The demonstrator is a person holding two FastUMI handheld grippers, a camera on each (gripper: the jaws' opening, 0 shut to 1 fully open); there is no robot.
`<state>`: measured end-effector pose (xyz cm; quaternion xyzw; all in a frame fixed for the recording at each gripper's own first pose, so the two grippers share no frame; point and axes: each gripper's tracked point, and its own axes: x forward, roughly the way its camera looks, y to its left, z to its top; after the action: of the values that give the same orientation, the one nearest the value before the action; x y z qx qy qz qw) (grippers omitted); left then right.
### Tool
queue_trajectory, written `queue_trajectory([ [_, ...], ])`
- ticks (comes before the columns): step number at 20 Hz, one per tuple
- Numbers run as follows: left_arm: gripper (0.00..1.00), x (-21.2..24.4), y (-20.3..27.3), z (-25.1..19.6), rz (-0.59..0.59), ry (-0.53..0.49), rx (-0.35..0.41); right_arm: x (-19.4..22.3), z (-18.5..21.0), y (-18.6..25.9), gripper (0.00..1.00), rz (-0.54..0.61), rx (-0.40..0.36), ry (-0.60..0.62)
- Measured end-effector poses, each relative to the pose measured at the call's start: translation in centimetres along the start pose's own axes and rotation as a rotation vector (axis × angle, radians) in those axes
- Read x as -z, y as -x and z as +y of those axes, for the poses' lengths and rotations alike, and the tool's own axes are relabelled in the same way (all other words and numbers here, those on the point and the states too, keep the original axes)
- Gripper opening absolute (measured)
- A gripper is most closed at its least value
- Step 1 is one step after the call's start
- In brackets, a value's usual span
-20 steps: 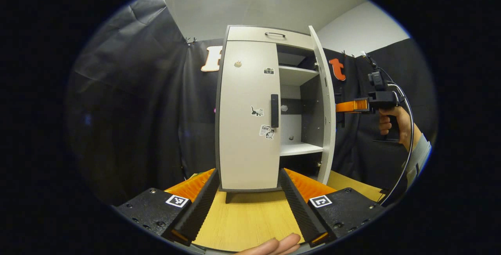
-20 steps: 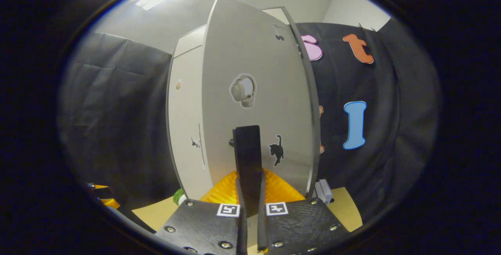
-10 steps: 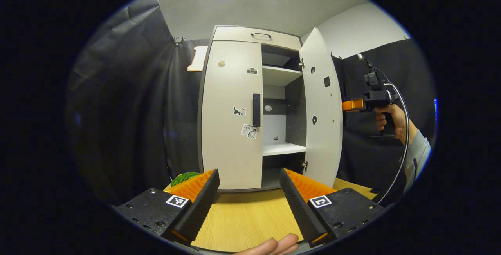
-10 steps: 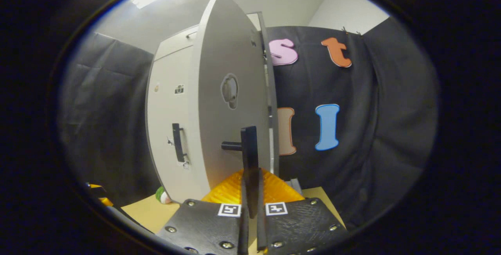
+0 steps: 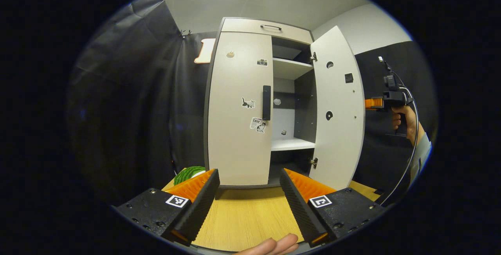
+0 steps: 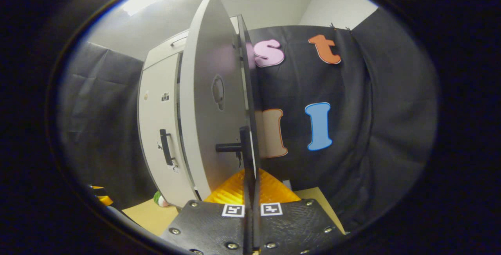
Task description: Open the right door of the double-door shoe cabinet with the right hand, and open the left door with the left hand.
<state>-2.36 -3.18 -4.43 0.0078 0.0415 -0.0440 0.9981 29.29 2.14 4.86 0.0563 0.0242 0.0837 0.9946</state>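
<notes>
Right door (image 5: 337,106) wide, left door (image 5: 238,106) flush

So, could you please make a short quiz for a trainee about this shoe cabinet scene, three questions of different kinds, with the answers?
1. True or false: the left door of the shoe cabinet is shut.
2. What do the right tongs grip? A) the right door's handle B) a shelf C) a sticker
3. Fill in: the left tongs hang open above the wooden ____.

Key: 1 true; 2 A; 3 table.
</notes>
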Motion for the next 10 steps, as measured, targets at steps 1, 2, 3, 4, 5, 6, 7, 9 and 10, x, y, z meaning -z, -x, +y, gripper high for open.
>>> queue_trajectory([
  [1,0.96,0.3,-0.4,0.2,0.007,0.008,0.001,0.0,0.0,0.0,0.01,0.001,-0.006,-0.001],
  [2,0.96,0.9,-0.9,0.5,0.024,0.018,-0.004,-0.1,-0.1,-0.1,0.01,-0.001,-0.005,0.006],
  [3,0.96,1.2,-1.4,0.9,0.039,0.031,-0.01,-0.1,-0.1,-0.1,0.01,-0.002,-0.002,0.011],
  [4,0.96,1.4,-2.0,1.2,0.051,0.041,-0.017,-0.1,-0.3,-0.1,0.01,-0.003,0.005,0.017],
  [5,0.96,1.5,-2.4,1.6,0.059,0.047,-0.025,0.0,-0.3,-0.1,0.01,-0.002,0.011,0.024],
  [6,0.96,1.3,-2.8,1.9,0.06,0.049,-0.034,0.0,-0.5,0.0,0.01,-0.002,0.019,0.03],
  [7,0.96,1.0,-3.3,2.2,0.057,0.051,-0.039,0.1,-0.6,0.2,0.03,0.005,0.026,0.042],
  [9,0.96,0.1,-4.5,2.2,0.035,0.082,-0.023,-0.1,-0.5,0.5,0.03,-0.003,0.023,0.067],
  [10,0.96,-0.3,-5.1,2.1,0.033,0.1,-0.012,-0.2,-0.6,0.5,0.03,-0.011,0.028,0.073],
])
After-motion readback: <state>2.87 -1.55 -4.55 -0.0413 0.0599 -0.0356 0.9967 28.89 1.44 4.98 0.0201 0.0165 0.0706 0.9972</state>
